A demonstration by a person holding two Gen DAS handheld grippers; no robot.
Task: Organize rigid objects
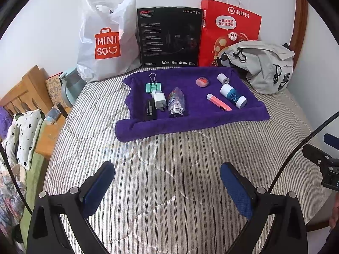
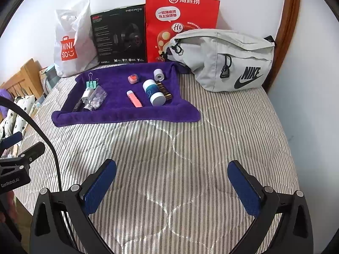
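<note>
Straight ahead of both grippers, a pink plastic marker (image 1: 219, 102), a white-and-teal cylindrical bottle (image 1: 233, 95) and a clear pill bottle (image 1: 176, 102) lie on a folded purple towel (image 1: 190, 118). Left gripper (image 1: 167, 188) and right gripper (image 2: 172, 187) hover well short of it with jaws spread wide, empty, above the striped quilted bedcover (image 2: 190, 158).

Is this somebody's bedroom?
Probably a bedroom, yes. There's a bed with a striped quilt, a wooden headboard at one end, and a flowery pillow beside it.
</note>
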